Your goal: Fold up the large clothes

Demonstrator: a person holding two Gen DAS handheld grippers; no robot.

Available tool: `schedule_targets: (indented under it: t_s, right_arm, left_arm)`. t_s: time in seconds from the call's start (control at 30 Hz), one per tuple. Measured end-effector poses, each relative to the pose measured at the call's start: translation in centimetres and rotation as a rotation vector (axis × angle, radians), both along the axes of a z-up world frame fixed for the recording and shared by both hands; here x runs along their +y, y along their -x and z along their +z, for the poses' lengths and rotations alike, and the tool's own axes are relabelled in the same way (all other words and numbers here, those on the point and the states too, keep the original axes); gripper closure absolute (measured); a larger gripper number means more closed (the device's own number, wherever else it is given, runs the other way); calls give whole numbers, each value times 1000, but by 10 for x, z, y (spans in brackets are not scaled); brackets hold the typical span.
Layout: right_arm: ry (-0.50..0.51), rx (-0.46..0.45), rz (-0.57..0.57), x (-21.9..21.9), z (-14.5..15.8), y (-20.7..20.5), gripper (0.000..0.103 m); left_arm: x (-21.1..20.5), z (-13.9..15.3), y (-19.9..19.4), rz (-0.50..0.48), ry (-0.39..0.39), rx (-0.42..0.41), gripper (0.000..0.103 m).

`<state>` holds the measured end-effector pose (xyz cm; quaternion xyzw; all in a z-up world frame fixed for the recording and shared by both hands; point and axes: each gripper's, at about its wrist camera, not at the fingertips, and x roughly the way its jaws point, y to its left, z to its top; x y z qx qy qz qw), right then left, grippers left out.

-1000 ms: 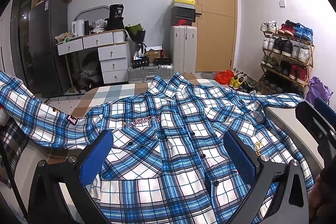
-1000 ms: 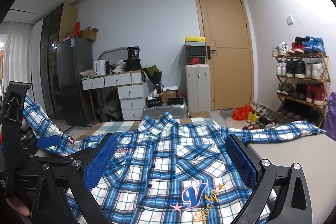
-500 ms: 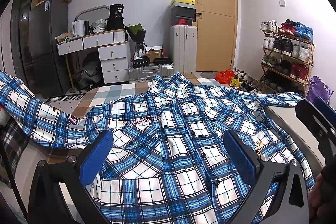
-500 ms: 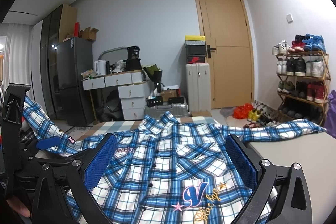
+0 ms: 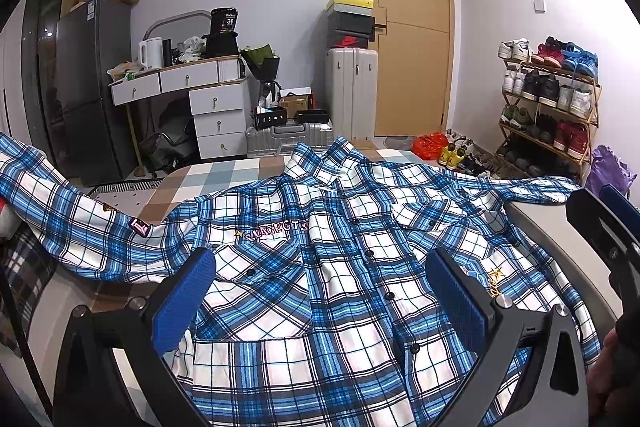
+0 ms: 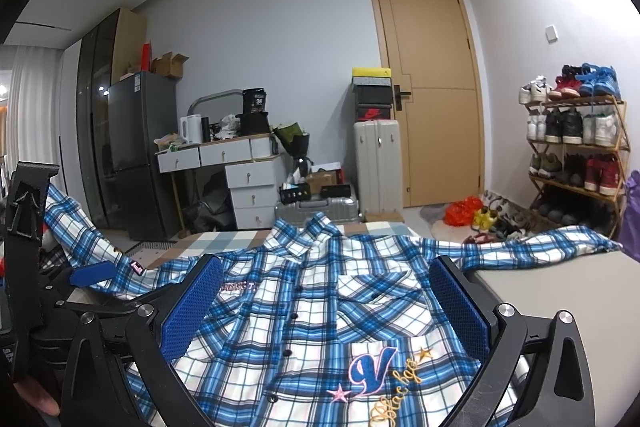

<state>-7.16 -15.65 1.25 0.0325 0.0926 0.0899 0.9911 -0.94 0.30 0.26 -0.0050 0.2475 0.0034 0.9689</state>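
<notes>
A blue, white and black plaid shirt (image 5: 320, 267) lies front up and buttoned on the bed, collar toward the far end, both sleeves spread out. My left gripper (image 5: 320, 291) hovers open just above the shirt's lower front. My right gripper (image 6: 326, 301) also stands open over the hem near the embroidered "V" patch (image 6: 372, 367). In the right wrist view the left gripper (image 6: 92, 273) shows at the left edge. The left wrist view catches one finger of the right gripper (image 5: 612, 223) at the right edge. Nothing is held by either gripper.
The bed (image 6: 560, 287) has a grey cover at the right and a checked sheet (image 5: 224, 179) at its far end. Beyond it stand a white drawer desk (image 5: 200, 99), a dark fridge (image 5: 88, 87), suitcases (image 5: 352, 91), a wooden door (image 5: 408, 47) and a shoe rack (image 5: 552, 107).
Almost nothing has moved. The right wrist view has drifted very slightly; both grippers stay open above the shirt.
</notes>
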Motion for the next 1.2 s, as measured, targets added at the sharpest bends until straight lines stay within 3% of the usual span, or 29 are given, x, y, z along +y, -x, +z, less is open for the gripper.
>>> schedule_targets:
  t_s: [0.37, 0.5, 0.6, 0.7, 0.8, 0.97, 1.07, 1.13, 1.2]
  right_arm:
    - [-9, 0, -8, -3, 1, 0, 0]
    - [-49, 2, -37, -23, 8, -3, 0]
    - [-79, 43, -52, -61, 20, -13, 0]
    - [-134, 130, -79, -128, 25, -30, 0]
    - [-229, 250, -180, -222, 23, -55, 0]
    - [-594, 586, -357, -407, -23, -116, 0]
    - [-781, 531, -453, -470, -42, -117, 0]
    - [-818, 507, -479, -499, -51, -126, 0]
    - [-806, 558, -497, -514, -62, -146, 0]
  left_arm:
    - [1, -1, 1, 4, -11, 1, 1]
    - [1, -4, -2, 0, -22, 20, 1]
    - [-3, -8, -4, -18, -37, 42, 1]
    - [-8, -13, -5, -48, -59, 63, 1]
    - [-14, -18, -6, -73, -90, 82, 1]
    - [-19, -30, -13, -95, -135, 127, 1]
    - [-20, -39, -16, -95, -162, 151, 1]
    - [-21, -45, -19, -94, -191, 159, 1]
    - [-22, -51, -21, -93, -218, 169, 1]
